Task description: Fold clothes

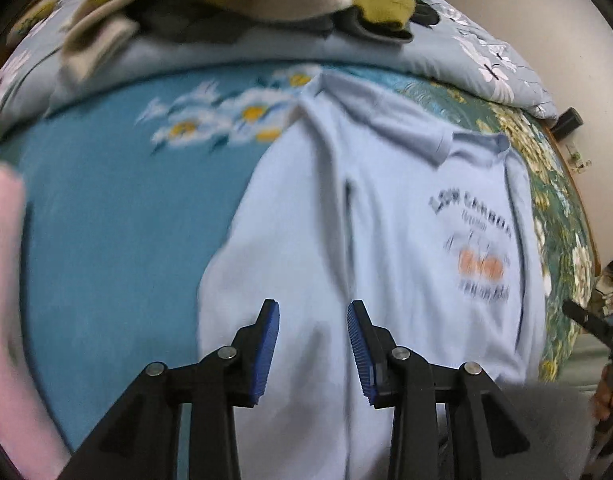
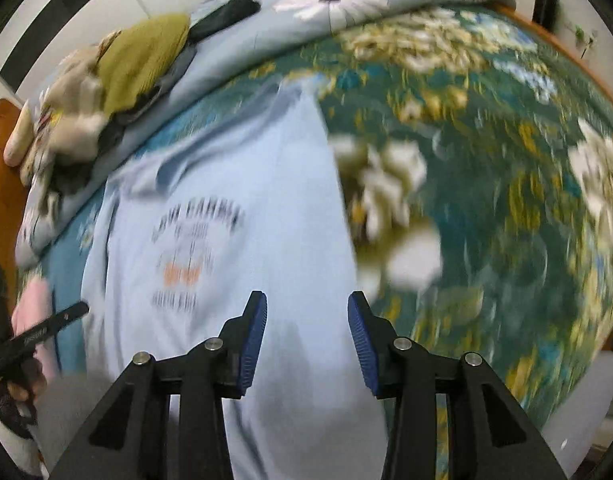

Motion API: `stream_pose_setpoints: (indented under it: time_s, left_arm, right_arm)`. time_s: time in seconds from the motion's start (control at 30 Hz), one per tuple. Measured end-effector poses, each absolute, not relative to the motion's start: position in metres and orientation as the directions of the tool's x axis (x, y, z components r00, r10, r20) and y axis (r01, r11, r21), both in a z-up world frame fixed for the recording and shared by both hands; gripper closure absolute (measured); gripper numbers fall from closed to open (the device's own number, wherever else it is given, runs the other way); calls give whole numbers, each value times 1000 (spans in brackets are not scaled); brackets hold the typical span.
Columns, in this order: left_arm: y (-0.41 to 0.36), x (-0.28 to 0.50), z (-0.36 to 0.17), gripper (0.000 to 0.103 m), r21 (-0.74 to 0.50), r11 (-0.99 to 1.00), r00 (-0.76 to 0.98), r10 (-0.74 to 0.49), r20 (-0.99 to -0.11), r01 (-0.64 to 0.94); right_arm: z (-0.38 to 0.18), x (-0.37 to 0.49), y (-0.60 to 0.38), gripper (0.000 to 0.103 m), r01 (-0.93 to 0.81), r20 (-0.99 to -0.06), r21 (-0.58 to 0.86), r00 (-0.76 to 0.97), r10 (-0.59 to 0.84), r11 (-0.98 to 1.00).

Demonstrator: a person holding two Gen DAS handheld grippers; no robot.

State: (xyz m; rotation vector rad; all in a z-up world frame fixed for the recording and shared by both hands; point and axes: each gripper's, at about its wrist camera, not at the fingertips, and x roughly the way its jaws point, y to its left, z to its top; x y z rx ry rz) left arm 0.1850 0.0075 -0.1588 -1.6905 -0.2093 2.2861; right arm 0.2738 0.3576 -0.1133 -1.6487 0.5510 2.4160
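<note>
- Light blue polo shirt (image 1: 386, 216) lies spread flat on the bed (image 1: 106, 216), collar toward the heaped quilt (image 1: 486, 52).
- Left hand-held gripper (image 1: 313, 314) over the shirt's lower part, jaws wide, holding nothing.
- Right hand-held gripper (image 2: 307, 306) over the shirt's hem edge, jaws wide, holding nothing.

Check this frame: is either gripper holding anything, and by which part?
Nothing is held. The left gripper and right gripper are both open above the light blue T-shirt, with no cloth between the fingers.
</note>
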Motion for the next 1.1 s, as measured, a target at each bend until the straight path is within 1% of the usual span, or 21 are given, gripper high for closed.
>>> stream_pose_setpoints:
  time_s: [0.17,0.23,0.3,0.33,0.37,0.43,0.5,0.6,0.67,0.73,0.83,0.93,1.03,1.1]
  left_arm:
    - [-27,223,-164,64,-337,-941,-276,334,-901,-39]
    - [-35,234,-167,64,-334,-943,-265,325,-908,-14]
    - [-39,238,-168,64,-332,-943,-266,320,-909,1]
    - [-42,240,-169,64,-332,-943,-269,318,-909,10]
    - [-45,241,-168,64,-336,-942,-270,319,-908,16]
    - [-51,244,-167,64,-344,-939,-274,324,-906,25]
    - [-53,243,-165,64,-339,-940,-272,320,-907,25]
    - [-52,243,-166,64,-331,-943,-265,315,-911,18]
    - [-50,242,-167,64,-325,-946,-260,311,-914,11]
    - [-46,241,-169,64,-315,-949,-253,304,-918,2]
    - [-44,242,-174,64,-300,-954,-233,292,-928,-1]
    - [-46,245,-181,64,-293,-956,-212,284,-935,12]
    - [-49,250,-181,64,-299,-954,-211,289,-934,15]
    - [-49,252,-179,64,-301,-954,-205,294,-934,4]
  right_arm:
    - [-139,295,331,59,-307,-939,219,-324,-114,-926]
    - [-156,296,328,59,-345,-950,216,-290,-115,-914]
    - [-166,298,330,68,-408,-952,232,-283,-119,-883]
    - [-167,299,332,79,-429,-951,240,-286,-120,-871]
    - [-167,299,334,94,-444,-949,245,-290,-120,-862]
    - [-164,300,339,98,-461,-946,255,-301,-121,-850]
    - [-153,299,348,99,-446,-940,254,-321,-112,-858]
    - [-127,296,376,99,-436,-922,233,-383,-55,-869]
    - [-105,295,417,99,-511,-896,243,-444,10,-825]
    - [-81,291,456,99,-580,-872,222,-478,107,-783]
    - [-61,274,483,99,-604,-862,148,-468,197,-783]
    - [-60,257,490,98,-607,-878,53,-407,253,-793]
    - [-66,250,483,97,-600,-895,22,-368,252,-799]
    - [-63,253,474,97,-589,-889,38,-388,241,-807]
